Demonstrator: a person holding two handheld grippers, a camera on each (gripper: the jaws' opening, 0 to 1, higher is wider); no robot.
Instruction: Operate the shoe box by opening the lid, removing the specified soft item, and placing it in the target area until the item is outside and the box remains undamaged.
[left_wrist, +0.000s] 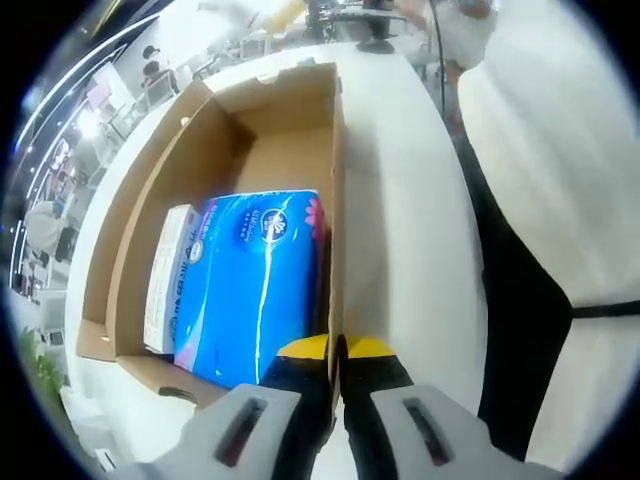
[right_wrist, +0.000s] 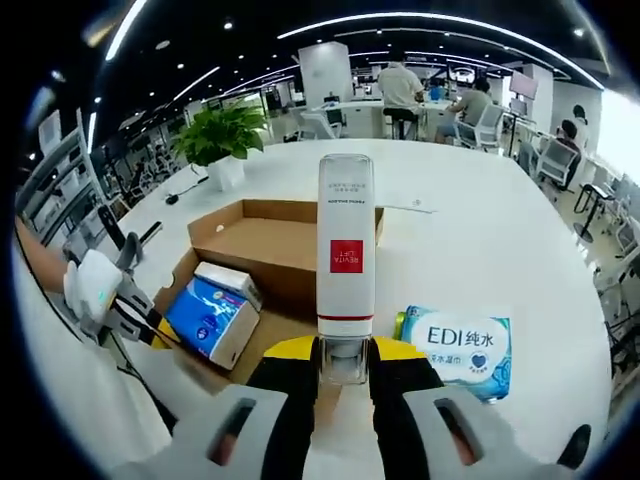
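Observation:
An open brown cardboard box (left_wrist: 290, 150) lies on the white table, and inside it are a blue tissue pack (left_wrist: 255, 285) and a small white carton (left_wrist: 170, 275). My left gripper (left_wrist: 336, 348) is shut on the box's right wall, one yellow-tipped jaw on each side of it. The right gripper view shows the same box (right_wrist: 280, 240) with the blue pack (right_wrist: 205, 312), and the left gripper (right_wrist: 150, 328) at its left edge. My right gripper (right_wrist: 345, 350) is shut on an upright white bottle (right_wrist: 346, 240) with a red label. A blue EDI wipes pack (right_wrist: 462, 348) lies on the table to the right.
The white table (right_wrist: 480, 230) stretches far behind and right of the box. A potted plant (right_wrist: 225, 130) stands at its back left. People sit at desks (right_wrist: 400, 85) in the background. A dark gap (left_wrist: 520, 300) runs along the table's edge, right of the box.

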